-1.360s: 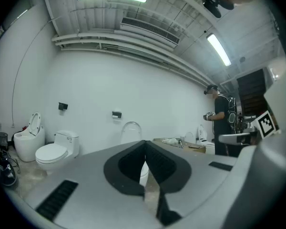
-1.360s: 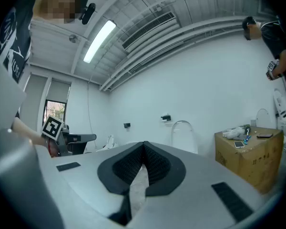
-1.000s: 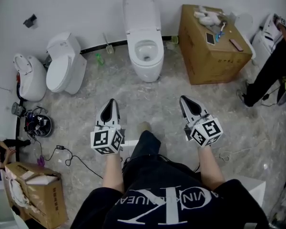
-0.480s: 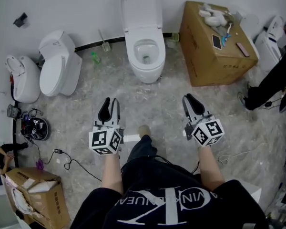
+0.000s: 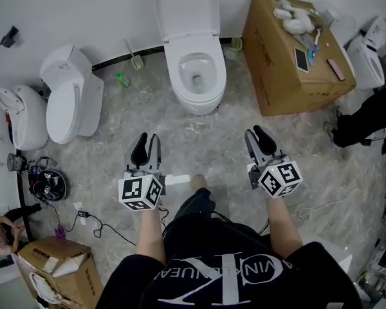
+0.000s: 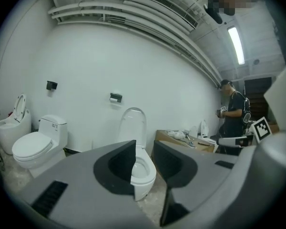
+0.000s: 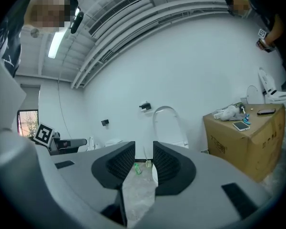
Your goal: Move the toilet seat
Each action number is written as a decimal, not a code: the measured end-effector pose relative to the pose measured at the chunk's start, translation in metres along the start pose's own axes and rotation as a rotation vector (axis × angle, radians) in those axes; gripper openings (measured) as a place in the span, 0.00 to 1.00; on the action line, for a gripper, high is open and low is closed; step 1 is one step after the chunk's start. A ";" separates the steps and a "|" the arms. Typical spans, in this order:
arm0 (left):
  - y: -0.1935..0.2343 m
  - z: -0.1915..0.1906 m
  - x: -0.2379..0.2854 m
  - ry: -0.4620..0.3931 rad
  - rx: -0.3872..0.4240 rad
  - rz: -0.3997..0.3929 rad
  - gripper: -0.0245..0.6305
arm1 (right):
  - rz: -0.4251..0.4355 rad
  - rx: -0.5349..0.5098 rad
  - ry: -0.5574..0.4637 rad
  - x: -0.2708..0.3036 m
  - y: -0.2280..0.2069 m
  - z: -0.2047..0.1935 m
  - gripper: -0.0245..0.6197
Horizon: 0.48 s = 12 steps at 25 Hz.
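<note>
A white toilet (image 5: 194, 76) stands against the far wall with its lid and seat (image 5: 185, 10) raised upright and the bowl exposed. My left gripper (image 5: 147, 145) and right gripper (image 5: 258, 138) hover side by side over the floor, well short of the bowl and pointing toward it. Both sets of jaws have just been opening and hold nothing. In the left gripper view the bowl (image 6: 144, 171) shows through the gap of the left gripper (image 6: 144, 159), with the lid (image 6: 133, 124) above. In the right gripper view the lid (image 7: 168, 124) rises above the right gripper (image 7: 144, 159).
A cardboard box (image 5: 289, 76) with a phone and cloths on top stands right of the toilet. Two more toilets (image 5: 69, 95) (image 5: 18, 116) sit at the left, another (image 5: 368, 56) at far right beside a person (image 5: 367, 118). Cables (image 5: 83, 214) and an open box (image 5: 58, 269) lie lower left.
Both grippers went from shut to open. The person and both grippers have moved closer to the toilet, which now sits nearer in the head view.
</note>
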<state>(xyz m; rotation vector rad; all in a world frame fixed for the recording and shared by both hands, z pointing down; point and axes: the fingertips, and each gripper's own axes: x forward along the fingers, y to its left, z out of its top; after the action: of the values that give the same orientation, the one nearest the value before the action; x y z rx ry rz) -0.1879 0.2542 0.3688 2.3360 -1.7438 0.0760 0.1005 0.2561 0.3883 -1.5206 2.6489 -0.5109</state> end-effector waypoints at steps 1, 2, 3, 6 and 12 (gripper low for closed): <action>0.005 0.000 0.009 0.007 0.002 -0.005 0.21 | -0.003 -0.004 0.007 0.009 -0.003 -0.001 0.23; 0.011 -0.001 0.019 0.014 0.004 -0.010 0.21 | -0.008 -0.007 0.014 0.018 -0.006 -0.001 0.23; 0.017 -0.001 0.028 0.020 0.006 -0.015 0.21 | -0.013 -0.009 0.020 0.027 -0.010 -0.002 0.23; 0.035 -0.004 0.055 0.040 0.002 -0.029 0.22 | -0.027 -0.009 0.038 0.055 -0.018 -0.005 0.24; 0.054 -0.024 0.097 0.086 -0.010 -0.071 0.24 | -0.038 -0.012 0.095 0.091 -0.026 -0.026 0.24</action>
<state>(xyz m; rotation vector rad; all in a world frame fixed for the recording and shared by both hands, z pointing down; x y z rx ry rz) -0.2085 0.1533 0.4168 2.3483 -1.6168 0.1535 0.0697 0.1738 0.4320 -1.5921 2.7019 -0.5848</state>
